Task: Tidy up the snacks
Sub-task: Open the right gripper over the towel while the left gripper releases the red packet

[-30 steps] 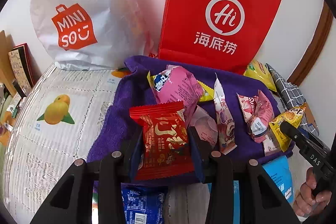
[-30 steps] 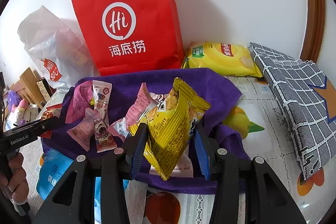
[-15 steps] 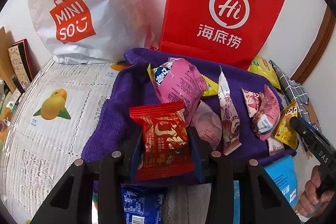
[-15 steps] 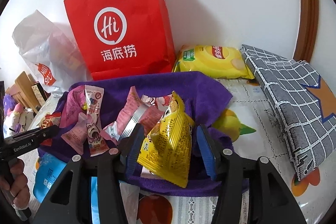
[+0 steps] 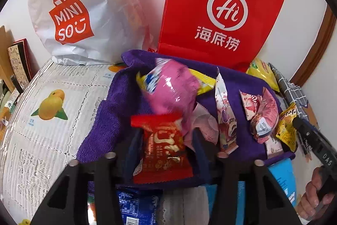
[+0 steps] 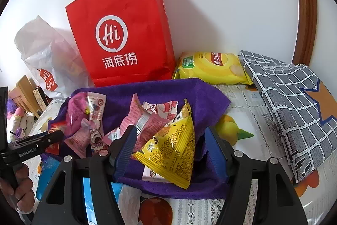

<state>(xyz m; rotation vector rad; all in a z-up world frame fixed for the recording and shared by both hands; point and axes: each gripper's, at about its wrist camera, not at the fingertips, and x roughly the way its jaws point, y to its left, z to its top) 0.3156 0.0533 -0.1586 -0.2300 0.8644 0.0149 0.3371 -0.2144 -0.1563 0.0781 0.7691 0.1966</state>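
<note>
A purple towel (image 5: pixel 109 111) (image 6: pixel 168 90) lies on the table with several snack packets on it. My left gripper (image 5: pixel 165 136) stands open around a red snack packet (image 5: pixel 162 147) that rests on the towel's near edge; a pink packet (image 5: pixel 172 90) lies just beyond. My right gripper (image 6: pixel 170 138) is open, its jaws wide apart on either side of a yellow triangular packet (image 6: pixel 170 149) lying on the towel. Pink packets (image 6: pixel 147 119) lie left of it.
A red paper bag (image 5: pixel 219 14) (image 6: pixel 124 35) and a white Minisou bag (image 5: pixel 80 10) stand against the wall behind the towel. A yellow chips bag (image 6: pixel 212 66) and a grey checked cloth (image 6: pixel 294 102) lie right. Blue packets (image 5: pixel 134 206) lie near.
Both grippers opened: the right let the yellow packet drop onto the towel, the left released the red packet, which slumped. The pink packet behind it shifted and is blurred.
</note>
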